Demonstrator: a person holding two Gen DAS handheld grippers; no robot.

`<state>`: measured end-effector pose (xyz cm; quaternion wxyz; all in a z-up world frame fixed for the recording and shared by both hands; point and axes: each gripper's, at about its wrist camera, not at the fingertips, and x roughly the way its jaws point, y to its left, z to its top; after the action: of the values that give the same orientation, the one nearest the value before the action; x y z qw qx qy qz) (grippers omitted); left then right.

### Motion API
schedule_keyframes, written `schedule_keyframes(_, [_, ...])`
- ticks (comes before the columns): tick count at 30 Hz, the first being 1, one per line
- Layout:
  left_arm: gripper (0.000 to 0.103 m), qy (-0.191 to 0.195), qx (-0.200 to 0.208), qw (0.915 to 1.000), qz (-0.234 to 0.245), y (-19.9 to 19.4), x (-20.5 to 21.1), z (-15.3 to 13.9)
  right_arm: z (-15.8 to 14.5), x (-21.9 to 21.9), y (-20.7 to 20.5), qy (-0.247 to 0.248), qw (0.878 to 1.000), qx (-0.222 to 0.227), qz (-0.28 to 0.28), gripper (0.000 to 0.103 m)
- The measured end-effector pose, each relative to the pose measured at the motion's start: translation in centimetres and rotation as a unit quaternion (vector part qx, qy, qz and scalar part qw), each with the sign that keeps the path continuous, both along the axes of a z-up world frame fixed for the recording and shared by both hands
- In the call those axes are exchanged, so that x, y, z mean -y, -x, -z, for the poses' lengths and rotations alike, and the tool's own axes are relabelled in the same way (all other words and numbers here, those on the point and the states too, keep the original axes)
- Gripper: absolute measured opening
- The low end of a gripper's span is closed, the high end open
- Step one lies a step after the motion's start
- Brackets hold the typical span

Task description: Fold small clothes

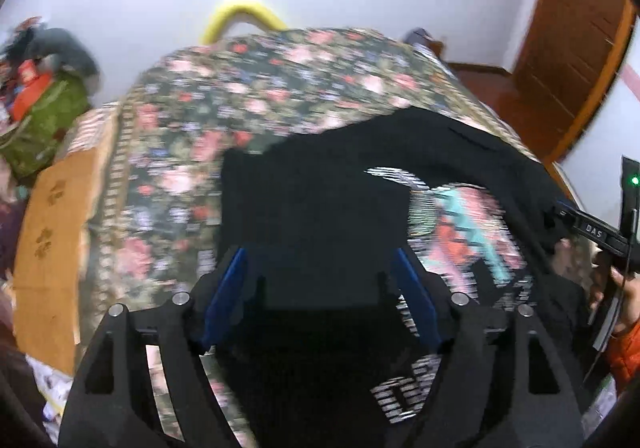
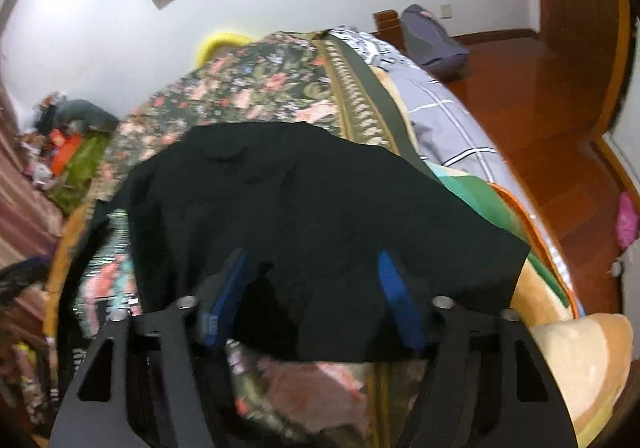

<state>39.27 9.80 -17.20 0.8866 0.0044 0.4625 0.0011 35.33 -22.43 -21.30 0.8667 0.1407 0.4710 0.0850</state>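
1 black garment (image 2: pixel 304 200) flat on floral bedspread (image 1: pixel 240 96), long axis seemingly crosswise, left claw (image 1: pixel 320 288) released, right claw (image 2: pixel 312 288) spread over hem.

The left gripper (image 1: pixel 320 280), a black two-finger tool with blue pads (image 1: pixel 226 296), points steeply downward, its jaws standing wide apart with nothing pressed between the pads. The right gripper (image 2: pixel 312 288), of the same black frame and blue pads (image 2: pixel 394 296), also tilts steeply down; its jaws stand apart, and whether the pads press on anything cannot be told. In the left wrist view the right gripper's black finger shows at the right edge, with the person's hand (image 1: pixel 624 304) and an orange sleeve (image 1: pixel 626 352) behind it.
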Motion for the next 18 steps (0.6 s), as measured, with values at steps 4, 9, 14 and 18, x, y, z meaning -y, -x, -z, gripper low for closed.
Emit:
schedule_keyframes(4, [0.077, -0.010, -0.026, 0.9993, -0.026, 0.7, -2.7, 1.8, 0.2, 0.6, 0.5, 0.012, 1.000, 0.016, 0.010, 0.024])
schedule_keyframes(9, [0.077, 0.016, -0.060, 0.9967, -0.053, 1.3, -4.4, 5.0, -0.9, 1.9, 0.6, 0.006, 1.000, 0.024, 0.005, 0.013])
schedule_keyframes(14, [0.084, 0.026, -0.066, 0.9955, -0.063, 2.0, -4.1, 7.6, -4.7, 2.5, 0.7, 0.022, 0.997, 0.069, 0.000, 0.012])
schedule_keyframes(18, [0.084, 0.065, -0.072, 0.9928, -0.070, 2.1, -5.1, 8.0, -8.1, 2.1, 0.1, 0.030, 0.994, 0.106, -0.010, 0.011])
